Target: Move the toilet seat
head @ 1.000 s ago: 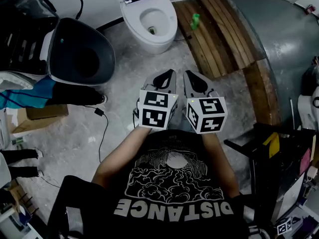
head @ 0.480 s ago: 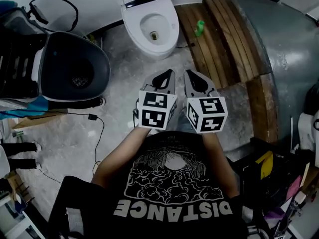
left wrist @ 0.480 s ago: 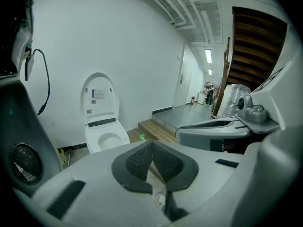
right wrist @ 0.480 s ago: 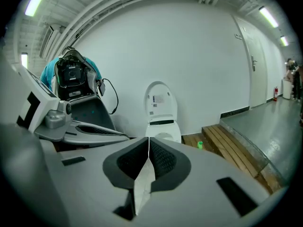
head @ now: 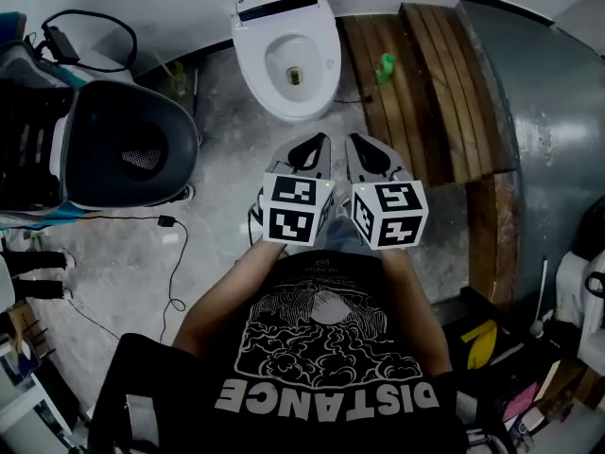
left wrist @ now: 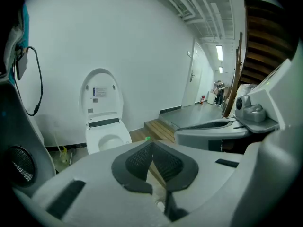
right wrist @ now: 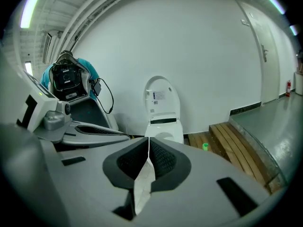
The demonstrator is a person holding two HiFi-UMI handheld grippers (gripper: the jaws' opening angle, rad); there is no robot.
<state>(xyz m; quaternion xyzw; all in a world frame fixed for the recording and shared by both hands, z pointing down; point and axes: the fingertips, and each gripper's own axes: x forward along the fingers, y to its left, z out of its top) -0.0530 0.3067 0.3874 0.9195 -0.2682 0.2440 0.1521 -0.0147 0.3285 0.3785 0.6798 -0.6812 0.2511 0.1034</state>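
Note:
A white toilet (head: 288,55) stands against the far wall, its lid (left wrist: 99,91) raised upright and the seat ring lying flat on the bowl (right wrist: 164,131). My left gripper (head: 318,141) and right gripper (head: 354,141) are held side by side in front of the person's chest, pointing at the toilet and well short of it. Both are shut with nothing between the jaws. The left gripper (left wrist: 152,146) and the right gripper (right wrist: 148,141) each show their dark pads pressed together.
A large dark tub-shaped shell (head: 128,148) sits on the floor to the left, beside a black rack (head: 28,130). Wooden steps (head: 406,74) with a small green thing (head: 385,66) lie right of the toilet, next to a grey platform (head: 553,112). A cable (head: 175,253) crosses the concrete floor.
The view has shifted: the toilet and wooden steps sit more centred, and the dark tub has slid left. Both grippers stay shut, side by side in front of the chest.

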